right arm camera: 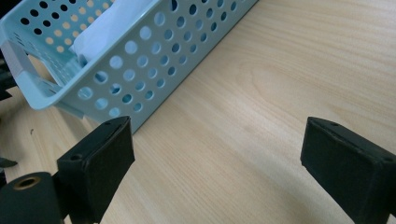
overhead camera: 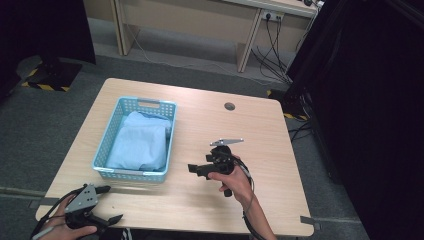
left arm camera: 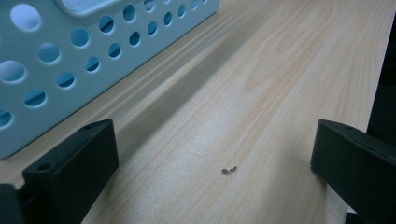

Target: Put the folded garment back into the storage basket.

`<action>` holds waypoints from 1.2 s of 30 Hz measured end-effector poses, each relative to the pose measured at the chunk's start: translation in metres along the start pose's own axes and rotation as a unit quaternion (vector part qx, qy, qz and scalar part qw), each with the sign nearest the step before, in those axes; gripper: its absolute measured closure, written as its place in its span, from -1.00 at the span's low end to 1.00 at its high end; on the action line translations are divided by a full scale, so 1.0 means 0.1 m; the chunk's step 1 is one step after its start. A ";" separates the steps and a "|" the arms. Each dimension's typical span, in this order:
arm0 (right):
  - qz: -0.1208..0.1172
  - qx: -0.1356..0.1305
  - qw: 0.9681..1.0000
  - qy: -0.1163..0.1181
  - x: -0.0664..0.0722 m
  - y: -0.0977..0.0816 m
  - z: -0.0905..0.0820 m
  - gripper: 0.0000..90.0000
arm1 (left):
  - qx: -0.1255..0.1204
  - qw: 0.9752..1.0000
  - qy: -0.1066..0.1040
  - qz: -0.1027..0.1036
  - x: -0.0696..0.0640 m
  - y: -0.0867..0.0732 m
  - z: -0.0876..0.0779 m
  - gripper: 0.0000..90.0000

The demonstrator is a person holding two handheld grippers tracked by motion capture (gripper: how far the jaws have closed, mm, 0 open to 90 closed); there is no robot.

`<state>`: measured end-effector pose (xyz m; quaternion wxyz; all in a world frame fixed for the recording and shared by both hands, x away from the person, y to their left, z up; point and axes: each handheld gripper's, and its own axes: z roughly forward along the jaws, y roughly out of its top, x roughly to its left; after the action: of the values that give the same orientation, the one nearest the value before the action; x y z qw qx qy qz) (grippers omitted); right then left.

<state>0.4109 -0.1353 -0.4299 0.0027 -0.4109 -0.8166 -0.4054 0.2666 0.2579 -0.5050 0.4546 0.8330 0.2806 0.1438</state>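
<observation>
The pale blue perforated plastic basket [overhead camera: 134, 172] stood on the left half of the wooden table [overhead camera: 260, 130], and a folded light blue cloth [overhead camera: 140, 142] lay inside it, filling most of the floor and rising near the rim at the far end; the right gripper [overhead camera: 192, 168] hovered just to the right of the basket, pointed toward its long side, its jaws spread wide with nothing between them; the left gripper [overhead camera: 111, 204] sat at the near left corner of the table, near the basket's short front wall, its jaws likewise wide and empty.

The cloth looked soft, limp and light, so it would likely sag and unfold once lifted; a pinch on a thick folded edge or a raised crease, rather than the flat middle, seemed the surest hold; the fabric was unlikely to slip from padded jaws, and nothing about it appeared fragile. The basket [right arm camera: 140, 70] seemed light and stiff, with thin holed walls and a handle slot at each end; it would probably slide on the smooth wood if dragged by the cloth, so steadying its rim might be wise.
</observation>
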 end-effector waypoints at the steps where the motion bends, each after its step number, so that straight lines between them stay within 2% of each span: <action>1: 0.000 0.002 1.000 -0.001 0.00 -0.02 0.00 -0.78 | 0.000 1.000 0.000 0.001 0.00 0.00 0.00 -1.00; 16: 0.005 0.008 1.000 -0.009 -0.04 -0.15 -0.07 -0.78 | 0.000 1.000 0.000 0.002 0.00 0.00 0.00 -1.00; 36: 0.022 0.005 1.000 -0.022 -0.21 -0.46 -0.27 -0.78 | 0.000 1.000 0.000 -0.001 0.00 0.00 0.00 -1.00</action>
<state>0.3847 -0.1826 -0.4496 -0.0039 -0.4375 -0.8094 -0.3917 0.2666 0.2579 -0.5050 0.4550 0.8327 0.2811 0.1437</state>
